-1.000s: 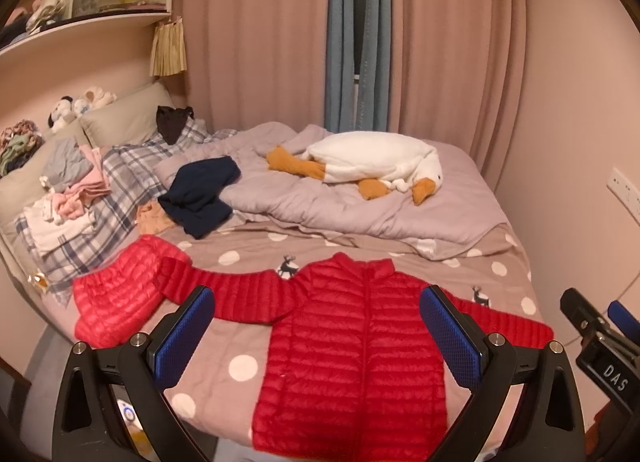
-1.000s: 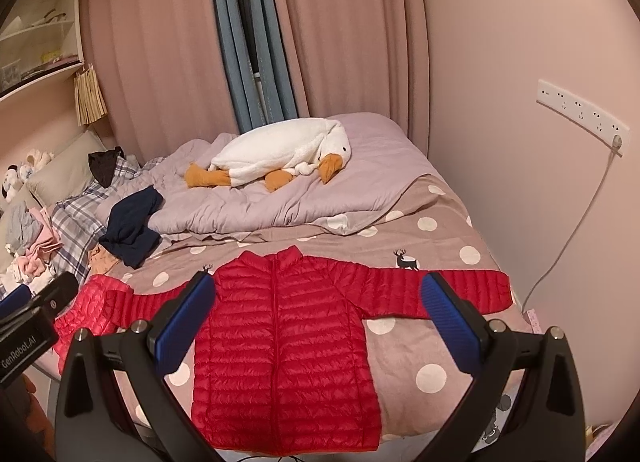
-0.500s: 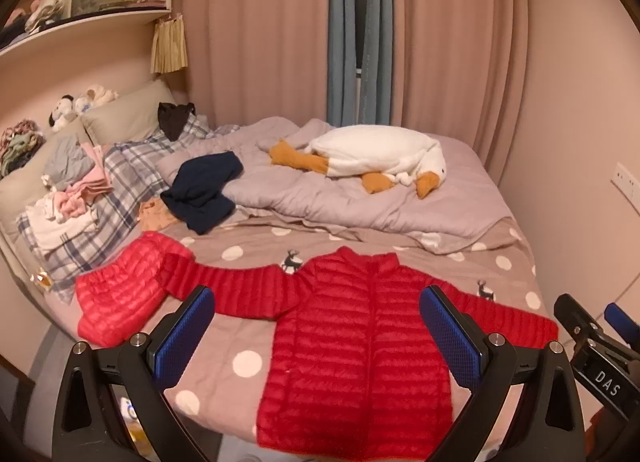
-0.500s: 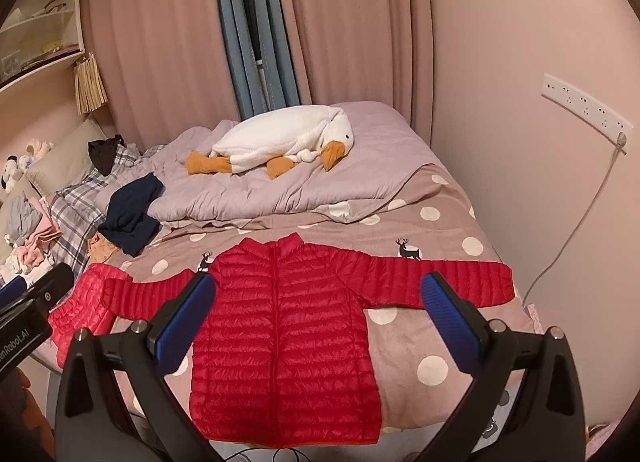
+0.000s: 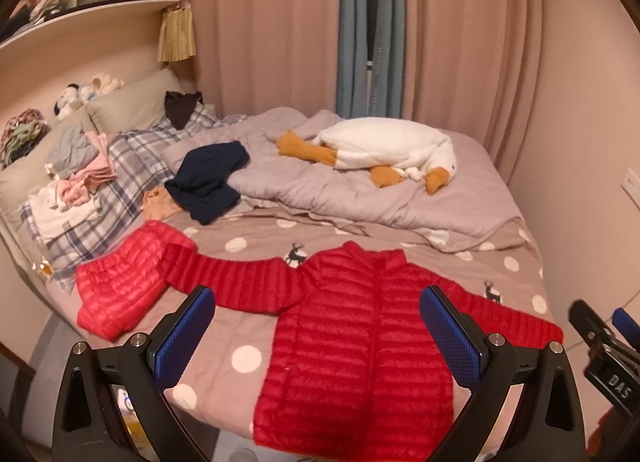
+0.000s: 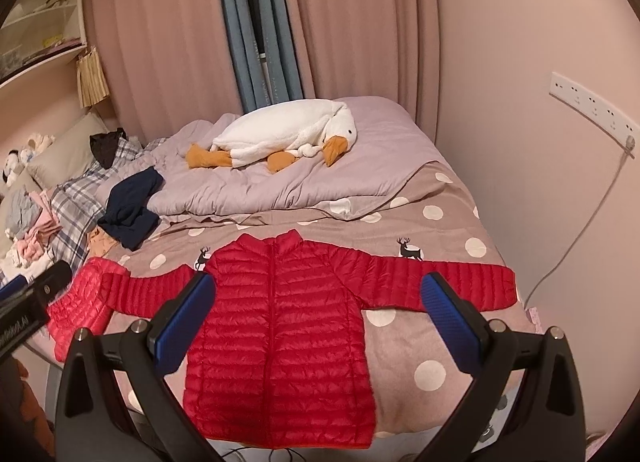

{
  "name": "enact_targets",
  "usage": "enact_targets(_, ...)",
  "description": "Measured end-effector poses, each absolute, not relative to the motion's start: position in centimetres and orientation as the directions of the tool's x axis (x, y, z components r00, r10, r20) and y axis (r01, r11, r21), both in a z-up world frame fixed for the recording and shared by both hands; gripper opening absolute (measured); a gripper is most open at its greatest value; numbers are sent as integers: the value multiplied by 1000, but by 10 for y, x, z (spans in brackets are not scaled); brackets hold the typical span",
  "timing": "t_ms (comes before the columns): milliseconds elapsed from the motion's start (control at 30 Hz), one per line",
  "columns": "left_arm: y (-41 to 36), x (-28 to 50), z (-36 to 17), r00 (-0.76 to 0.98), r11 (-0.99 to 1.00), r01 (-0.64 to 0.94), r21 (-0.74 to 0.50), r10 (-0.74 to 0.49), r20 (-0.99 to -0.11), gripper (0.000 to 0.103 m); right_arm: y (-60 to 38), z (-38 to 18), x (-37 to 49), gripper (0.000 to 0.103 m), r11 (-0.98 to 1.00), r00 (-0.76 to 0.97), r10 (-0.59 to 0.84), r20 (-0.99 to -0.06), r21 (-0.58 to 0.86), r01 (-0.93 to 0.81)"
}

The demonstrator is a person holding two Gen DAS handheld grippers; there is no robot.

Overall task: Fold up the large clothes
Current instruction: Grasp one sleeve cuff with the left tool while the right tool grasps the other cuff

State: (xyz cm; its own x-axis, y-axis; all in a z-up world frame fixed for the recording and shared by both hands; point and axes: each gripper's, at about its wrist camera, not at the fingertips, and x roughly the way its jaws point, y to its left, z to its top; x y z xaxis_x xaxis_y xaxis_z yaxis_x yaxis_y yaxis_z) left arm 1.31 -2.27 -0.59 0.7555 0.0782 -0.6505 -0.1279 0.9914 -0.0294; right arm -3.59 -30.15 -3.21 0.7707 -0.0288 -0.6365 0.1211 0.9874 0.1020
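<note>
Lying flat across the lower centre of the left wrist view, the red puffer jacket [image 5: 360, 342] spreads its sleeves over the polka-dot bed [image 5: 240, 358]; the left tongs [image 5: 316, 338] stand apart, empty. In the right wrist view, the jacket [image 6: 280, 342] fills the lower middle, and the right tongs [image 6: 318, 326] are likewise apart.

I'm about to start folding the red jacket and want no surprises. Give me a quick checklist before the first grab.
1. Jacket lies flat, front up, zipped: ok.
2. Both sleeves spread out: ok; right sleeve lies clear on the bed.
3. Left sleeve clear: not ok, its cuff meets a second red jacket.
4. Left gripper open and empty: ok.
5. Right gripper open and empty: ok.
6. Hem fully on the bed: cannot tell, it sits at the near edge.
</note>
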Motion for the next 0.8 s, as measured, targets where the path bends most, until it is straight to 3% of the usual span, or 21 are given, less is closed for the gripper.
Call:
enact_targets(200,23,41,-30,757,952,-292,-91,172,-630,101,-320,-54,-8,103,996,732,-44,-680,24,82)
enact_targets(333,86,86,-62,722,926,-336,-170,137,-679,101,-354,-80,27,103,969,676,-126,-726,57,242)
enact_targets(467,147,128,-101,686,919,-364,-151,154,-711,101,-395,-116,48,102,883,591,-259,-764,60,465)
enact_targets(700,235,189,-224,538,835,-522,-173,165,-827,101,-474,-191,75,102,765,458,-406,-791,-21,643)
enact_targets(800,261,194,-279,509,754,-617,-226,163,-845,101,-526,-240,95,95,711,412,-430,-803,-20,703)
